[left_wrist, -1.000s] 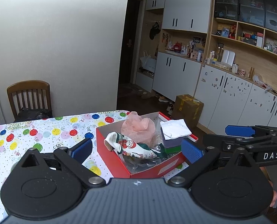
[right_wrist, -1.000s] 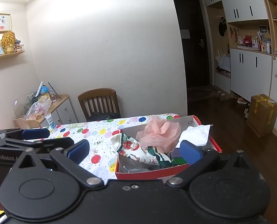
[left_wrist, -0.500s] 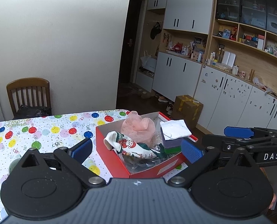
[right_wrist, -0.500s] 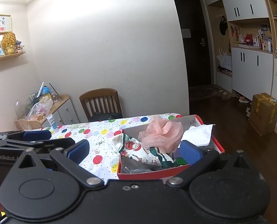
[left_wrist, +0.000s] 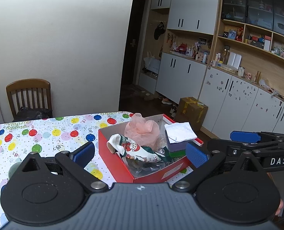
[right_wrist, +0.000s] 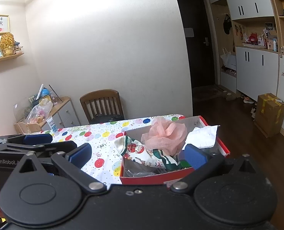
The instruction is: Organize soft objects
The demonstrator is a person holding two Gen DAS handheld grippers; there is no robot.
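A red box (left_wrist: 115, 161) (right_wrist: 153, 178) stands on the table's far right end. It holds a pink mesh pouf (left_wrist: 142, 129) (right_wrist: 165, 134), a Santa-print cloth (left_wrist: 134, 149) (right_wrist: 142, 153), a white cloth (left_wrist: 180, 131) (right_wrist: 203, 136) on purple and green blocks (left_wrist: 175, 146), and clear plastic. My left gripper (left_wrist: 140, 154) is open and empty, above and before the box. My right gripper (right_wrist: 138, 156) is open and empty, likewise held back from the box. Each gripper shows at the edge of the other's view.
The table wears a balloon-print cloth (left_wrist: 46, 134) (right_wrist: 103, 134). A wooden chair (left_wrist: 29, 97) (right_wrist: 101, 103) stands behind it at the wall. A cluttered side cabinet (right_wrist: 51, 111) is at the left. A cardboard box (left_wrist: 192, 109) sits on the floor by white cupboards.
Both grippers have drifted slightly; the box sits a little further right in the right wrist view. Both stay open and empty.
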